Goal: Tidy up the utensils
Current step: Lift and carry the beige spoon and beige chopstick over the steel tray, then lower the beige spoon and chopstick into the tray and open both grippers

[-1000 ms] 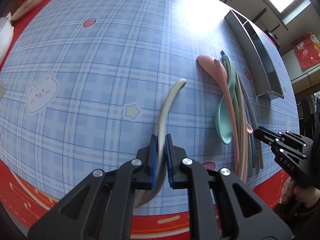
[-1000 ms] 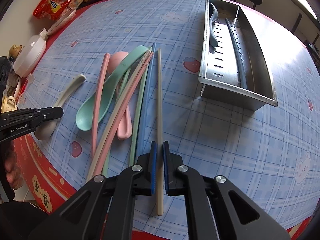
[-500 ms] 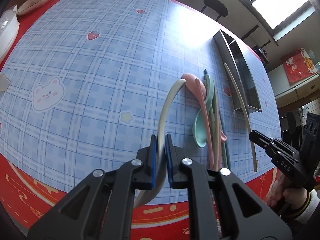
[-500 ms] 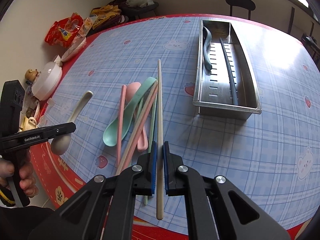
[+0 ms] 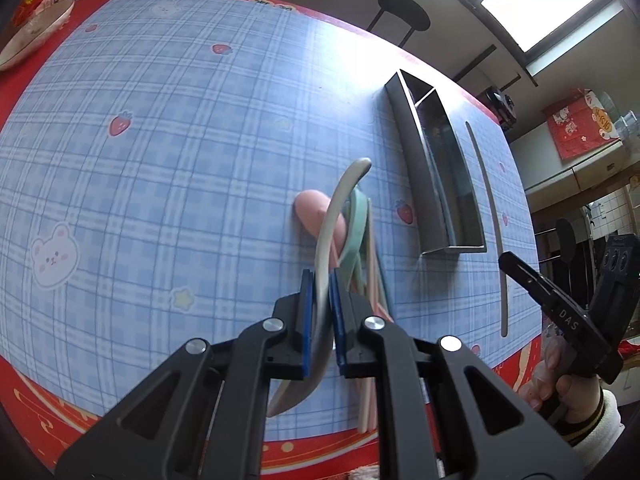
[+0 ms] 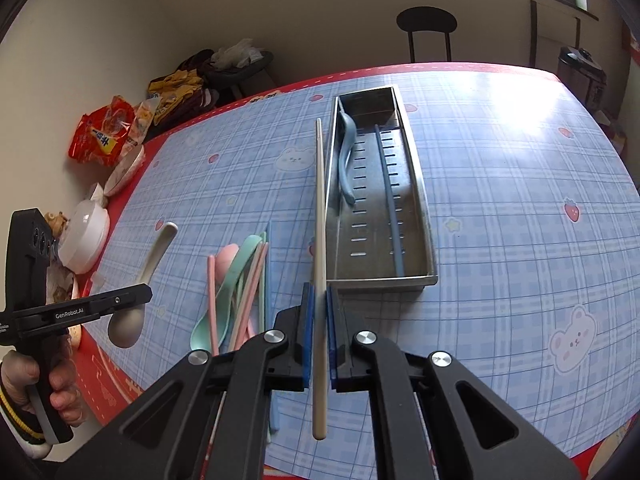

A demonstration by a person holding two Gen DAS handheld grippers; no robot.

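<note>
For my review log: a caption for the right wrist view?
Right tongs grip a beige chopstick beside the steel tray.

Beige wall, round black stool behind the table (blue plaid cloth), bright window glare, red wall hanging.

**Where things sit**

My left gripper has a spoon lifted over the utensil pile, which lies left of the tray. My right gripper has a chopstick just left of the tray wall. Another spoon and stick lie inside. Snack bags sit far left.
</note>
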